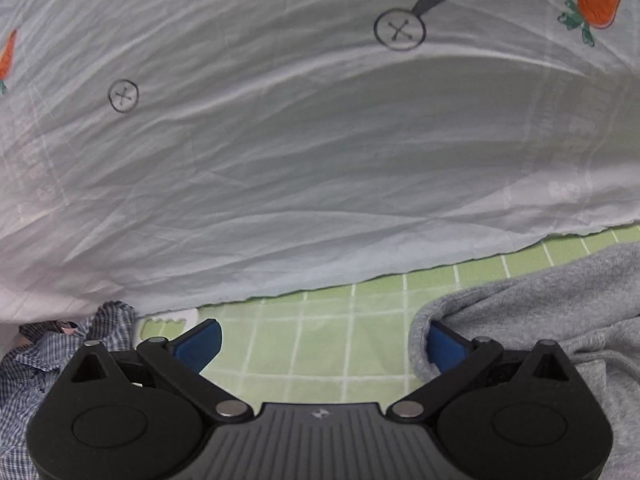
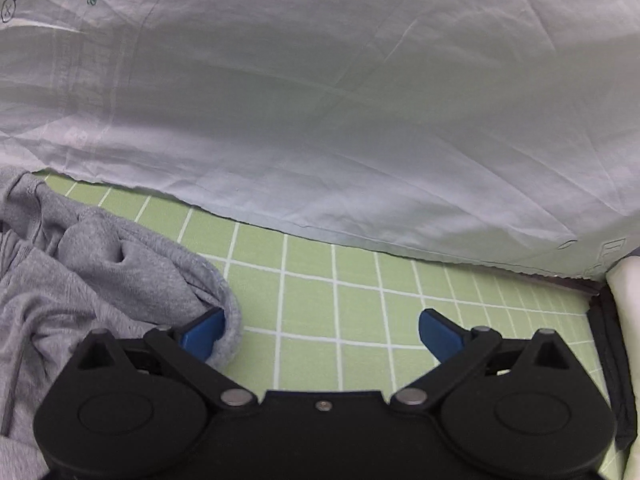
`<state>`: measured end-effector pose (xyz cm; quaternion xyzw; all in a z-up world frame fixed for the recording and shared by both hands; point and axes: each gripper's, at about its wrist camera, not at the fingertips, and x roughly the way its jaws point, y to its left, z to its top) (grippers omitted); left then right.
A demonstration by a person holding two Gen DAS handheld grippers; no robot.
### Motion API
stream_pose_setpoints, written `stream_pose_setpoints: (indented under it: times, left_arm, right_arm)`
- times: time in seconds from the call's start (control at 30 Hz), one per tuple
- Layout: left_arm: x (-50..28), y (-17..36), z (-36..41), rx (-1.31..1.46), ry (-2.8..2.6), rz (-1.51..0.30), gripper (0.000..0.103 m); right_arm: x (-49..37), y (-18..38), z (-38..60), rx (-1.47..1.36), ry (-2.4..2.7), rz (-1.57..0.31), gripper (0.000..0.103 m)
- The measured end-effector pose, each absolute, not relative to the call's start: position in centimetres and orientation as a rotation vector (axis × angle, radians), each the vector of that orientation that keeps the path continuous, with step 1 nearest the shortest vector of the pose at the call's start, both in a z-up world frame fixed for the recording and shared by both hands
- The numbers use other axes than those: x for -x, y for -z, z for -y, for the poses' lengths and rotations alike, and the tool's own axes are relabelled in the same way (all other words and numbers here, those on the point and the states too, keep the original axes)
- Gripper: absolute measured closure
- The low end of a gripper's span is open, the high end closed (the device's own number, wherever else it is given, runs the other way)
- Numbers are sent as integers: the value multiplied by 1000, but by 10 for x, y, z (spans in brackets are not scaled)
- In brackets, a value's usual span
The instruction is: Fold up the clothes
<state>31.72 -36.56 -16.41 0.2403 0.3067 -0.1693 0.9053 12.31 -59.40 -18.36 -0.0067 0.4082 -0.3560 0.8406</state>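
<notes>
A grey sweatshirt-like garment (image 1: 560, 312) lies crumpled on a green checked sheet (image 1: 320, 340). It sits at the right in the left wrist view and at the left in the right wrist view, garment (image 2: 92, 272). My left gripper (image 1: 320, 346) is open, its right blue pad touching the garment's rolled edge. My right gripper (image 2: 322, 334) is also open, its left pad against the grey cloth's edge. Nothing is held between either pair of fingers.
A large white cloth with carrot and button prints (image 1: 280, 140) rises like a wall behind the sheet, also filling the right wrist view, cloth (image 2: 360, 100). A blue checked shirt (image 1: 36, 364) lies bunched at the left. A dark and white edge (image 2: 620, 320) stands at the far right.
</notes>
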Motion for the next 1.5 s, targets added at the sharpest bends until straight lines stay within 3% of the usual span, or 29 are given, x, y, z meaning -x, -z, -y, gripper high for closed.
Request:
stream_pose_setpoints:
  times: [0.2,0.5,0.67,1.0,1.33,1.5]
  left_arm:
    - [-284,120,351,-465,305,-492,0]
    - [-235,76,307,-290,267,-445,0]
    - [-208,66,285,-210,278,-449,0]
    - [-152,85,248,-222,299,-496,0]
    - [-120,138,227,-290,367,-706,0]
    - [-116,129,222,-211,440,-713,0]
  right_arm:
    - [-91,141,580,-2,795,-723,1]
    - [-44,85,554,-66,835,-543,1]
    - [-19,85,539,-64,837,-540,1]
    - [31,91,508,-54,839,-549,1]
    - [51,130,487,-64,802,-710,1]
    - [52,123,477,-81,762,-687,1]
